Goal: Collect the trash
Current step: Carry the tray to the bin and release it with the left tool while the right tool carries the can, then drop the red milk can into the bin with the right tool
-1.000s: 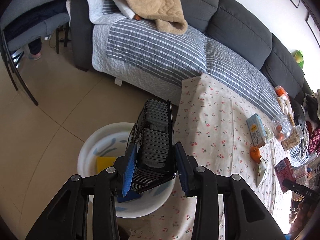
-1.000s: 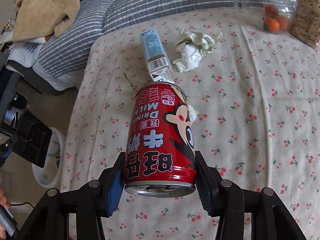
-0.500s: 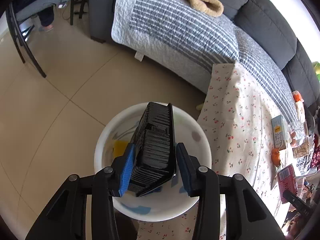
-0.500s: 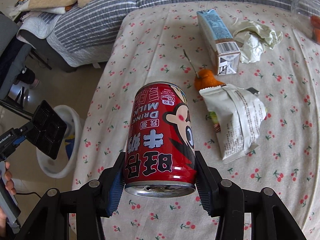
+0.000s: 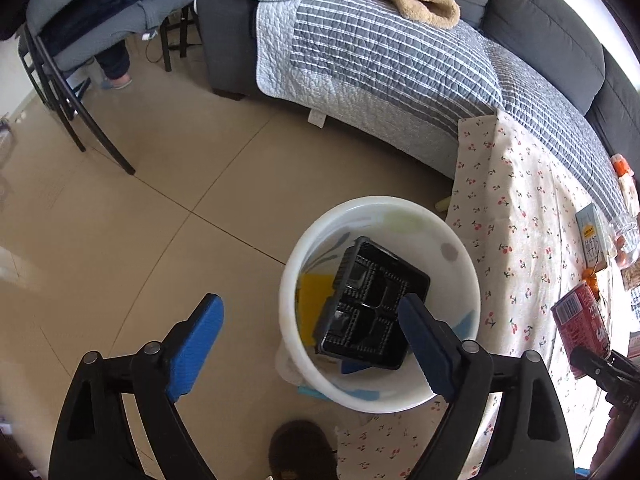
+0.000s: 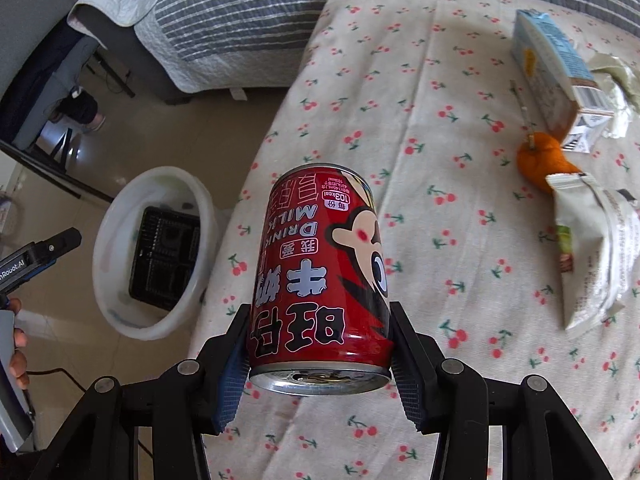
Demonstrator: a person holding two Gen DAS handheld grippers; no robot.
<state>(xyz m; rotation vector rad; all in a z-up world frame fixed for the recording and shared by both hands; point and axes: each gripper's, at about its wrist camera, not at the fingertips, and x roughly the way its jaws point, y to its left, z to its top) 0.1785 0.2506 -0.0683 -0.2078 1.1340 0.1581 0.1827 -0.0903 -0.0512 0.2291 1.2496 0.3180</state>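
The left gripper (image 5: 310,316) is hanging over the white bin (image 5: 304,364) on the floor with its jaws spread wide and nothing between them; they have just been opening, and the black plastic tray (image 5: 374,308) is now lying tilted inside the bin on top of some yellow and blue scraps, which is where trash from this surface is meant to end up. The bin is standing just beside the left edge of the cherry-print surface (image 6: 440,80), probably so that each piece needs only a short carry off the side. The right gripper (image 6: 320,354) is pinching the red milk drink can (image 6: 320,276) by its sides near the opened end, holding it above the near left part of the surface and pointing it steeply downward; judging by that pose, the can is next for the bin. Farther right, the milk carton (image 6: 556,76), the crumpled paper (image 6: 618,80), the orange peel (image 6: 540,160) and the snack bag (image 6: 592,256) are still waiting on the cloth, so much remains to be collected.
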